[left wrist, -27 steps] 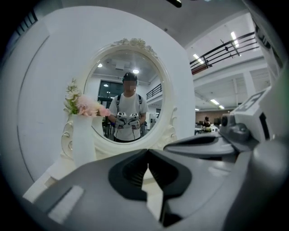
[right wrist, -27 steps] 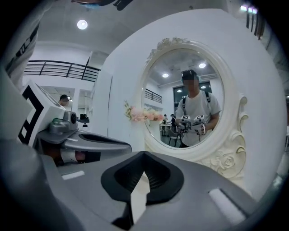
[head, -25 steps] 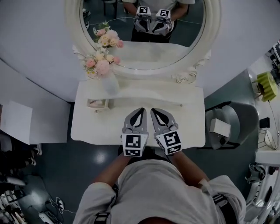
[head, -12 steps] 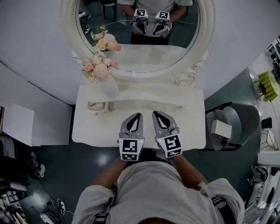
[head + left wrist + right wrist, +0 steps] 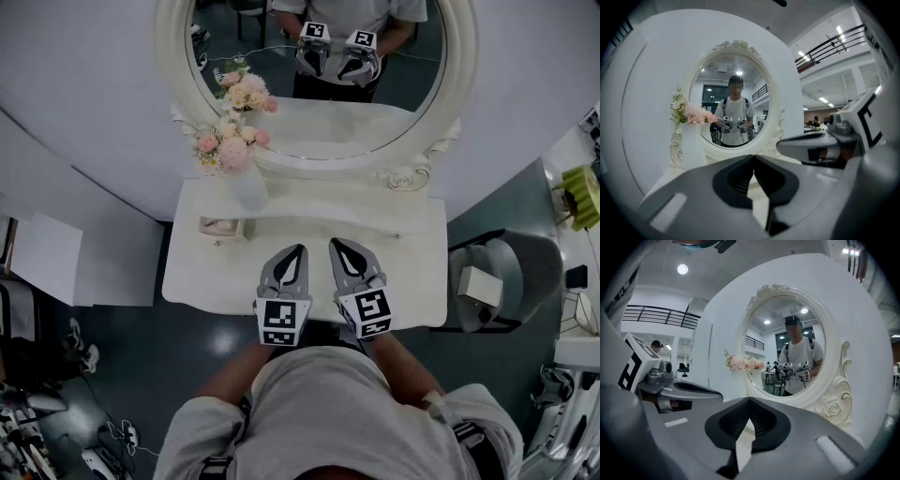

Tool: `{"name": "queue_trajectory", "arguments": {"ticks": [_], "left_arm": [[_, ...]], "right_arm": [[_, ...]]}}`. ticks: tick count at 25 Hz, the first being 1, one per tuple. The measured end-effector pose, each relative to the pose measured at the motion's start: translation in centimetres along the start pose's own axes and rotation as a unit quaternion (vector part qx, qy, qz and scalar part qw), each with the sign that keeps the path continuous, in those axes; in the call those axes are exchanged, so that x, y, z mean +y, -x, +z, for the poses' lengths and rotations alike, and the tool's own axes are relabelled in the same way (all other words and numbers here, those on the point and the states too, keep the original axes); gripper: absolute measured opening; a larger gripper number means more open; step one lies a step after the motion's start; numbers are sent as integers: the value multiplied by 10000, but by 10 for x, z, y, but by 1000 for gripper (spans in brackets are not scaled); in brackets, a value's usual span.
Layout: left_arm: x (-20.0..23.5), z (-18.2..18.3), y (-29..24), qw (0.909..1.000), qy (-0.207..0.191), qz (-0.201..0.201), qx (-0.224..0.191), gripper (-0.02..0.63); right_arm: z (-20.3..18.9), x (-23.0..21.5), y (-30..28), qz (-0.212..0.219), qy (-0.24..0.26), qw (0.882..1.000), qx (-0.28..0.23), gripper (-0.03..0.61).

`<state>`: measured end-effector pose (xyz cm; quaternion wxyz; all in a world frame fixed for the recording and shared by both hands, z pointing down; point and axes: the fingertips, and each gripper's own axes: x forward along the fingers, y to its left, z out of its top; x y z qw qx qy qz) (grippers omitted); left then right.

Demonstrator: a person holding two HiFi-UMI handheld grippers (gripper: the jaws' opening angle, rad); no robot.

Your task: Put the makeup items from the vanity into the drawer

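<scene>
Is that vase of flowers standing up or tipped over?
Upright: the vase stands on its base beside the mirror, flowers on top.

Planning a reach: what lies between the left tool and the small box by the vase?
Only bare white vanity top, as the head view shows; the left tool is shut and empty, apart from the small box.

A mock bedroom corner inside a large hall. A white vanity (image 5: 412,272) and oval mirror (image 5: 412,66) stand against a panel (image 5: 94,112); mezzanine railings (image 5: 829,44) run beyond.
</scene>
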<state>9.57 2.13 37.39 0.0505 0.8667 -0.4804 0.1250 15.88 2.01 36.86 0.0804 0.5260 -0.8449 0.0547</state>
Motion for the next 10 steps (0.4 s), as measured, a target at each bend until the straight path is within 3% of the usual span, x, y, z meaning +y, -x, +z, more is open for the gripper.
{"name": "queue_trajectory", "arguments": {"ticks": [10], "left_arm": [[7, 0, 0, 10000, 3, -10, -14, 3]], "right_arm": [[2, 8, -6, 56, -15, 10000, -18, -2]]}}
